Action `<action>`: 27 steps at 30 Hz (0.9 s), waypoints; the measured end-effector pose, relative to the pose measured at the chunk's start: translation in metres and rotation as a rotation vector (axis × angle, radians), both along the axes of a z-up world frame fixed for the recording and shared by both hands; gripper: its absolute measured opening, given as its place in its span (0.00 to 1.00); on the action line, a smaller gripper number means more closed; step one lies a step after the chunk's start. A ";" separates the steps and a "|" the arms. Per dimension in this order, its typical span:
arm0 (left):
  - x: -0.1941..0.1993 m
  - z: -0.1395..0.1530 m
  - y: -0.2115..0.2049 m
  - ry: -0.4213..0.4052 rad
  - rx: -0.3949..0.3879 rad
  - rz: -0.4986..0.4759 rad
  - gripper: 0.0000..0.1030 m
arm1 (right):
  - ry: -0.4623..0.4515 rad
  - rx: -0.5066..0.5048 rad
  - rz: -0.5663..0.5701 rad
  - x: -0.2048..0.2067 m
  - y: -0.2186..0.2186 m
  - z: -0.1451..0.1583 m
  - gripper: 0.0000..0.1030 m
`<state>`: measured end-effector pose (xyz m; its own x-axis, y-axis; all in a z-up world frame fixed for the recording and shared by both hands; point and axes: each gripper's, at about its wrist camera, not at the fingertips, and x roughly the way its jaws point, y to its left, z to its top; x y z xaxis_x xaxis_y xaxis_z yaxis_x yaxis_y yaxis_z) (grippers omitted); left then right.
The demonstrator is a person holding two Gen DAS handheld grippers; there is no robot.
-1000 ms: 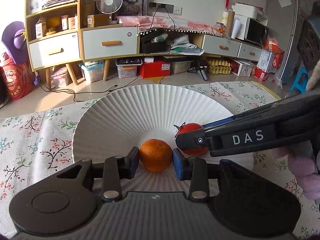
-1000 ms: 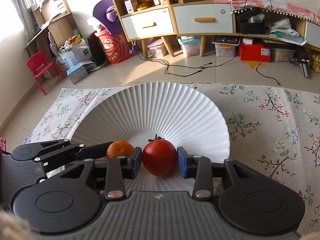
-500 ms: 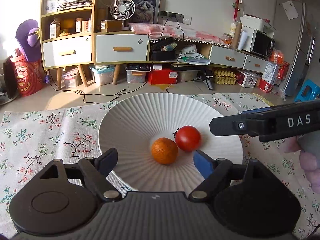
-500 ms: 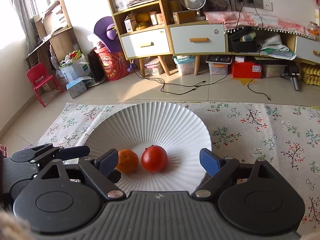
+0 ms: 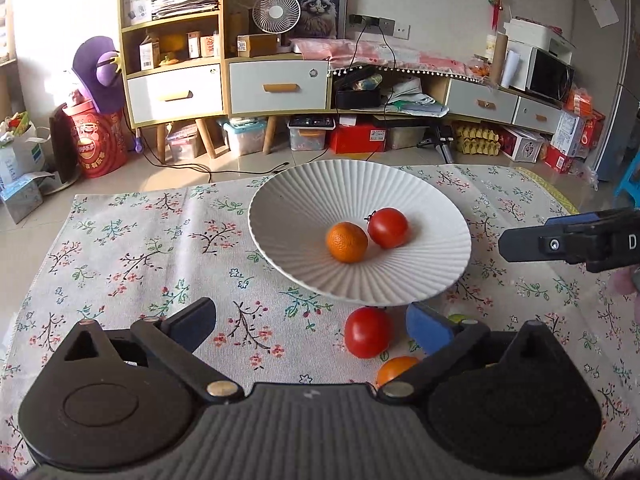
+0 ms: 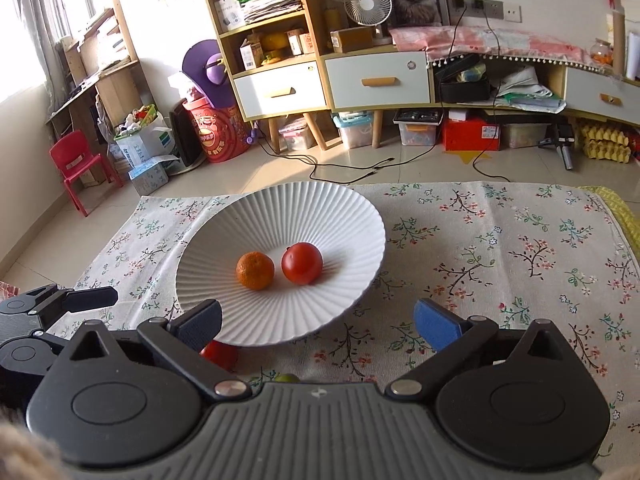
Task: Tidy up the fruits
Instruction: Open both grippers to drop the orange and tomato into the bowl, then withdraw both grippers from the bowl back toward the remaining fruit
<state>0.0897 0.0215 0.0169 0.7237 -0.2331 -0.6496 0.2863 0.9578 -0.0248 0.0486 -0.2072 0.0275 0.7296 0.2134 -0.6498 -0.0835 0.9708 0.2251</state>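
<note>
Though carrying nothing, stood wide apart at the fingers on both the left gripper [image 5: 312, 320] and the right gripper [image 6: 318, 318], pads clear of any fruit. Found the plate [image 5: 304, 200] at 12 o'clock ahead of both, bearing a plated mandarin [image 5: 346, 242] with a plated tomato [image 5: 388, 227] just beside it at its 2 o'clock.

Judged the step as the gap between a finished drop and a fresh pick: two fruits home, more waiting. Spotted a loose tomato [image 5: 367, 337] on the tablecloth [image 5: 140, 256] at the plate's 6 o'clock, just beside the left gripper's blue pad. Spotted a loose mandarin [image 5: 394, 370] near that at 5 o'clock, half hidden by the gripper body, and a sliver of green fruit [image 6: 286, 378], kind not tellable.

Reckoned the next move as lowering over the loose tomato, centring it between the spread fingers, closing gently, then lifting clear of the rim.

Noted smooth, glossy, taut skin on the tomatoes, likely slippery and easily bruised. Noted dimpled matte peel on the mandarins, probably kinder to grip; all round and prone to roll. Saw a wide, shallow white plate with fine radial ribs, ceramic by the look, sloping to its centre. Saw woven floral cloth beneath, flat and soft-looking.
</note>
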 end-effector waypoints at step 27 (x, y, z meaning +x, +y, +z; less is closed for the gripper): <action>-0.105 -0.031 0.013 0.044 0.016 -0.137 0.93 | 0.138 -0.117 0.180 -0.072 0.030 -0.047 0.99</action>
<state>-0.0157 0.0342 -0.0143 0.6565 -0.3168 -0.6846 0.4131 0.9104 -0.0251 -0.0230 -0.1771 -0.0196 0.5896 0.2493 -0.7682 -0.2337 0.9631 0.1331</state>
